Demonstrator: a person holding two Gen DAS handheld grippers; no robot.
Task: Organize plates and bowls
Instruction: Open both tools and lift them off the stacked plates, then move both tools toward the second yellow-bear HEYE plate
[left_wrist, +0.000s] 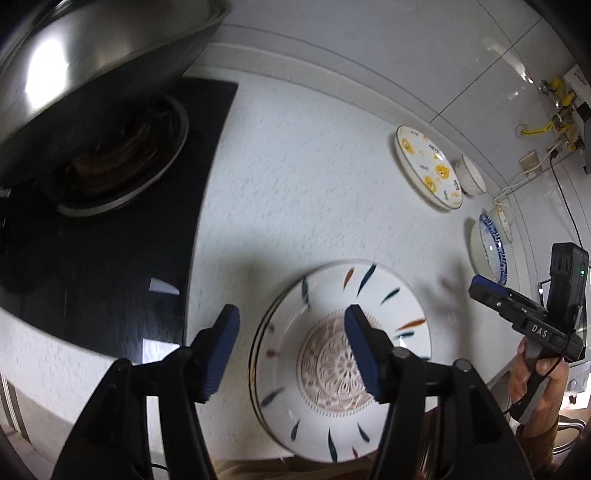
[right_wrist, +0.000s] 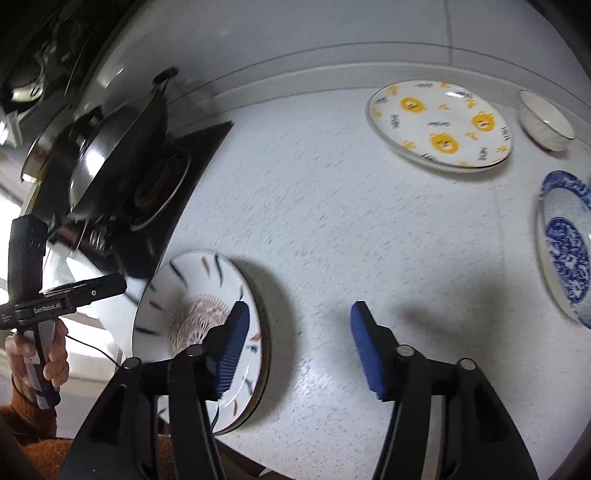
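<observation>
A white plate with blue and orange dashes (left_wrist: 332, 402) (right_wrist: 195, 317) lies on the speckled counter, seemingly on top of another plate. My left gripper (left_wrist: 291, 350) is open above its left edge and holds nothing. My right gripper (right_wrist: 295, 347) is open and empty over the counter just right of that plate; it also shows in the left wrist view (left_wrist: 517, 310). A yellow-bear plate (left_wrist: 428, 166) (right_wrist: 439, 125), a small white bowl (left_wrist: 472, 175) (right_wrist: 545, 120) and a blue-patterned dish (left_wrist: 491, 251) (right_wrist: 565, 243) lie farther off.
A black hob (left_wrist: 103, 236) with a steel wok (left_wrist: 92, 62) on its burner sits to the left (right_wrist: 122, 158). A tiled wall (left_wrist: 369, 55) runs behind the counter. Cables and yellow fittings (left_wrist: 554, 110) are at the far right.
</observation>
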